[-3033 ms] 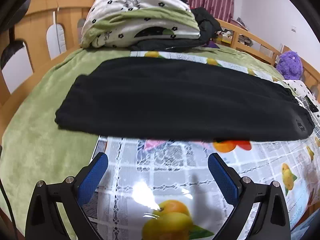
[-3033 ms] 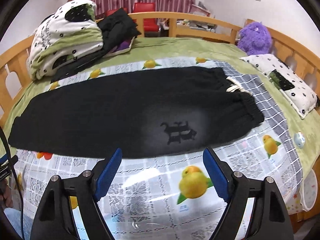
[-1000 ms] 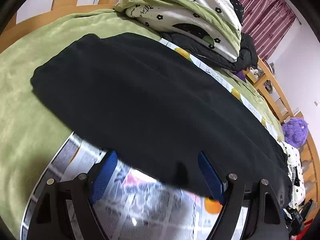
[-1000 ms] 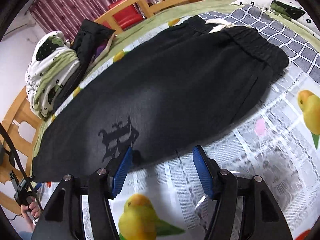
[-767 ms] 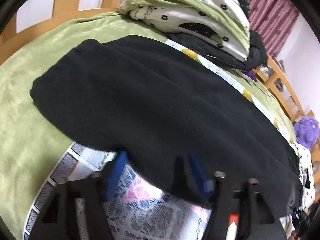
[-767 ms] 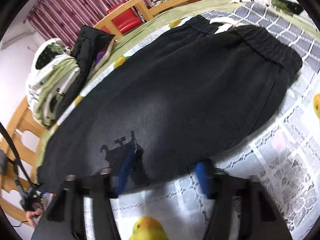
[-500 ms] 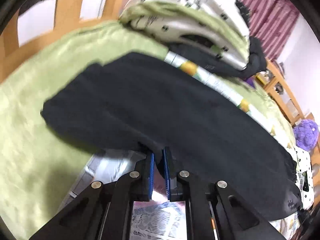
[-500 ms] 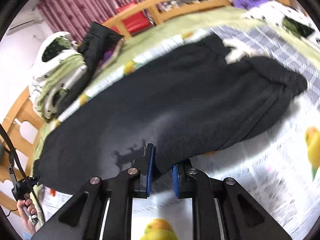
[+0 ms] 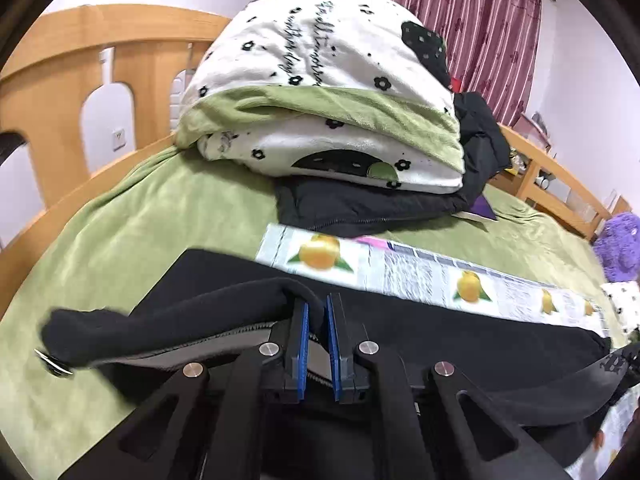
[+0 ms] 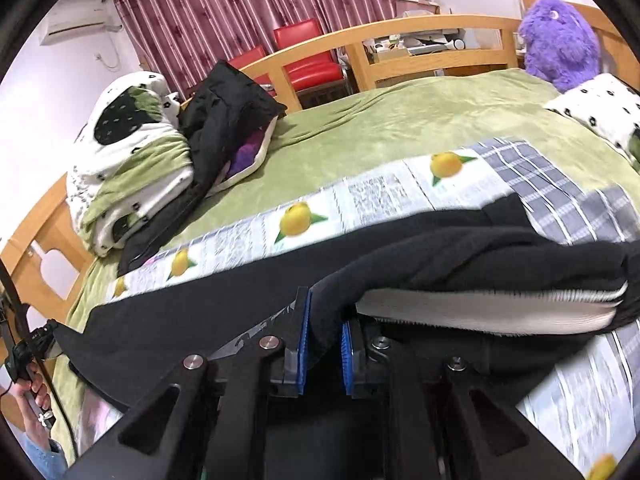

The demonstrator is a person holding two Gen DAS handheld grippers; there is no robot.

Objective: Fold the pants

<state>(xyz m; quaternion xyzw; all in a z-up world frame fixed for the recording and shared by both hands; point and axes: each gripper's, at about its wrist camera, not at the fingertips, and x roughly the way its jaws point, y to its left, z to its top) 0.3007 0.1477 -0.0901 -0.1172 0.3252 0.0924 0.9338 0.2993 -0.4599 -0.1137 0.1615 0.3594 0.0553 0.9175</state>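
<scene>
I am pinching the near edge of the pants (image 9: 440, 332) in both my left gripper (image 9: 316, 320) and right gripper (image 10: 324, 320), lifting it off the cloth (image 10: 380, 192); the pants are lying lengthwise across the bed (image 10: 400, 120).

the left wrist camera sits low and close behind the left gripper (image 9: 317, 312), looking across the bed toward the folded quilt (image 9: 320, 92) and headboard (image 9: 100, 64). the right wrist camera sits just behind the right gripper (image 10: 325, 312), looking toward the curtain (image 10: 248, 12). both see the black pants (image 9: 440, 332), fruit-print cloth (image 10: 360, 196), quilt and purple plush toy (image 10: 560, 36).
</scene>
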